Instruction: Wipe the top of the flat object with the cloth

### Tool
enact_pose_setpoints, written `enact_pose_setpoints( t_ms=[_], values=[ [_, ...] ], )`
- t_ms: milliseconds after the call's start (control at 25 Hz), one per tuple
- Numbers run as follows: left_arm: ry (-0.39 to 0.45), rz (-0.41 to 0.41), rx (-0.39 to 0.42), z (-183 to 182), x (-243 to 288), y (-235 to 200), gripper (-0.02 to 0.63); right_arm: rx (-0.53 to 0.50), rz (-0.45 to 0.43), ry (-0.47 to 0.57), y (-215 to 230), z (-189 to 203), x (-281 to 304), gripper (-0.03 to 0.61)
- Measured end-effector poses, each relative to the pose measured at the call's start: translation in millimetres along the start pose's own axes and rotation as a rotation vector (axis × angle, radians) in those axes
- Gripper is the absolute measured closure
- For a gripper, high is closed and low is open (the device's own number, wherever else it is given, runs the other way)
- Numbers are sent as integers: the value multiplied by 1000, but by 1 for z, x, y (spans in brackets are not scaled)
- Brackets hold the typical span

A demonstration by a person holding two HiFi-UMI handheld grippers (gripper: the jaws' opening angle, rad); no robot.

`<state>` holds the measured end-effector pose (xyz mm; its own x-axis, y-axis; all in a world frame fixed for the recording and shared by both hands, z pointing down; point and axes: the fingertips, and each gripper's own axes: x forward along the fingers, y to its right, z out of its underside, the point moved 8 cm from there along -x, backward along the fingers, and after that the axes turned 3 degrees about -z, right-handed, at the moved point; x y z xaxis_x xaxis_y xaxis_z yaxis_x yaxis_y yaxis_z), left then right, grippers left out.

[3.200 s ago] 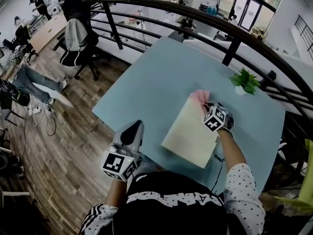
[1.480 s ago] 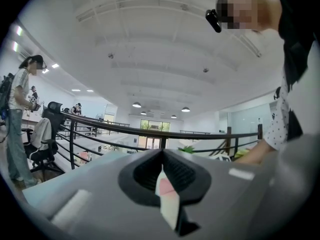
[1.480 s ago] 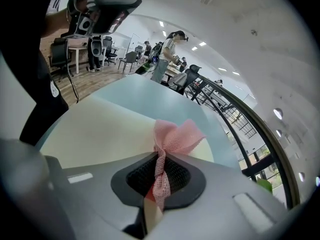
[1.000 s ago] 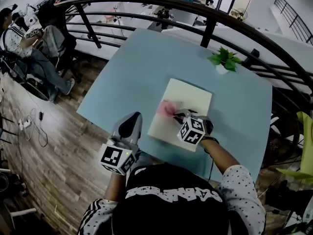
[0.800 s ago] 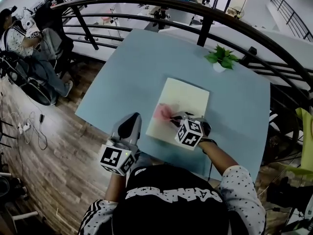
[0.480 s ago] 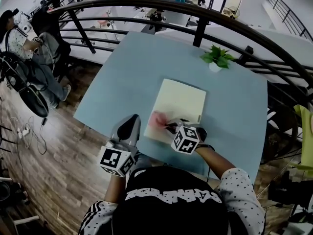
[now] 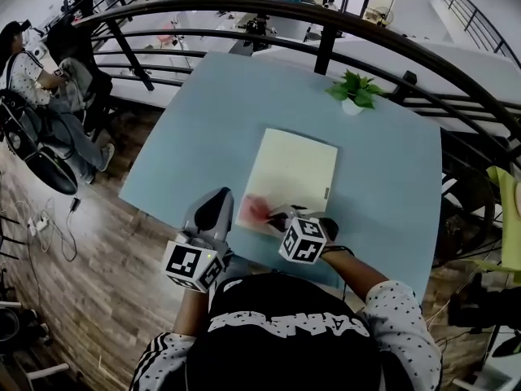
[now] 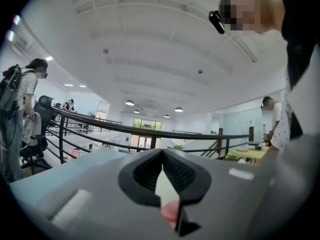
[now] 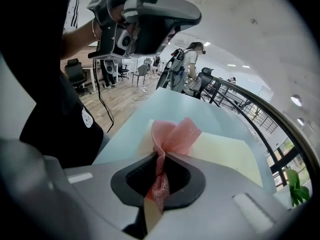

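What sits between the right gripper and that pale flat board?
A pink cloth, pinched in the right gripper, whose jaws are shut on it, rests bunched on the board near its close end. The right gripper view shows it best.

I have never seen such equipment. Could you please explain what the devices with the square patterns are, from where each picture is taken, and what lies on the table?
There is no robot here. A person holds a two-jaw tool in each hand, and the marker cube is part of each tool. One picture comes from a camera on the person's head, looking down. The other two come from a camera riding on each tool, looking along its jaws. On the light blue table lie a flat cream board and a small potted plant. The right gripper is shut on a pink cloth, which rests on the board's near corner. The left gripper is held up in the air, jaws together, empty.
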<state>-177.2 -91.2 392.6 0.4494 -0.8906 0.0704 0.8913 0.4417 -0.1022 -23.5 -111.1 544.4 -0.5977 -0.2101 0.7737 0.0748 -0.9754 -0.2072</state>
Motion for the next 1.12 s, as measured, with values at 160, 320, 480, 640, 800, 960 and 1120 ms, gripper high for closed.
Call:
enact_pose_setpoints(
  t_ms=[160,320,480,640,800,960,1120],
  values=[
    [-4,3,-3,2,2,1,614,-6,-18,24,-7,-2,-1,560],
    [-2,-3,0,2,4,1,614,-16,-68,60,-19,-4,-1,560],
    [-2,-9,0,1,3,1,614,-13,-94,69,-23,-5,0,560],
    [-1,-17,2,-2,1,2,614,7,-106,119,-16,-8,-6,560],
    [-3,-39,6,-3,-3,-2,614,16,79,188,18,-1,-26,558],
    [-10,-65,0,-3,-5,-6,614,120,221,185,69,26,-42,558],
    [-6,-83,5,-2,-11,-12,614,219,360,168,118,53,-59,558]
  ],
)
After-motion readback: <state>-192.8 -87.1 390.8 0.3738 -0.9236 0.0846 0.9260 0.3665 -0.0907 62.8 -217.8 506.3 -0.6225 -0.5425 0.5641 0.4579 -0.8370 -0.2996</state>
